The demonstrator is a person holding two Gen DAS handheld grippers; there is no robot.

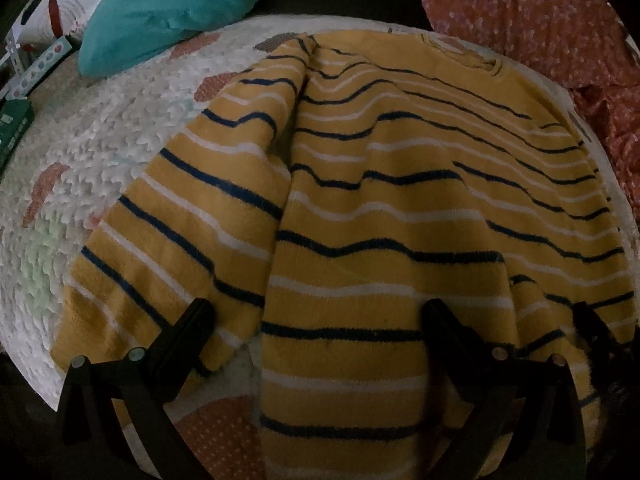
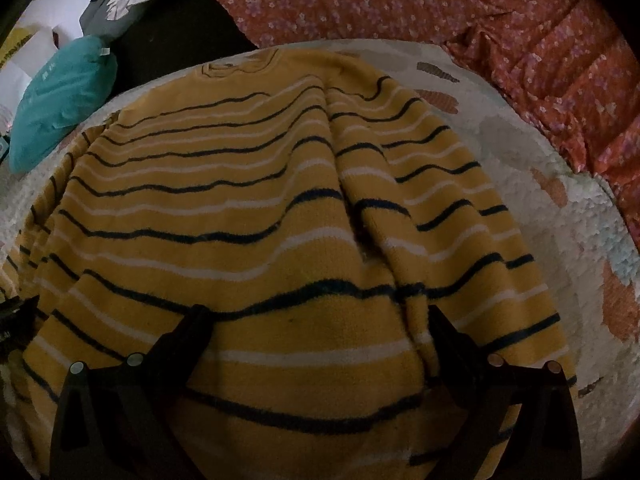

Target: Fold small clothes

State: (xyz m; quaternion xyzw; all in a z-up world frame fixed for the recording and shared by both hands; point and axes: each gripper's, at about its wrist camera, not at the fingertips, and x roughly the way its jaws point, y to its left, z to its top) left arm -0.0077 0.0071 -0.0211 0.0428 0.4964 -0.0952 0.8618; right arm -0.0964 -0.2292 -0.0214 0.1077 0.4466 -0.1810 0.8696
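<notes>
I see the yellow striped sweater (image 1: 380, 208) lying spread on the white textured blanket (image 1: 100, 152), its collar toward 12 o'clock. My left gripper (image 1: 320, 312) has its fingers spread wide above the hem, pinching nothing. My right gripper (image 2: 320, 316) is spread the same way. A teal pillow (image 1: 168, 8) lies at 10 o'clock, a red flowered cloth (image 2: 440, 4) at 1 o'clock.

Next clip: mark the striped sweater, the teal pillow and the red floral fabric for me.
striped sweater (image 1: 380, 208), left wrist view, on the middle of its body.
teal pillow (image 1: 168, 8), left wrist view, on its broad upper face.
red floral fabric (image 2: 440, 4), right wrist view, on the spread part beyond the sweater's collar.
</notes>
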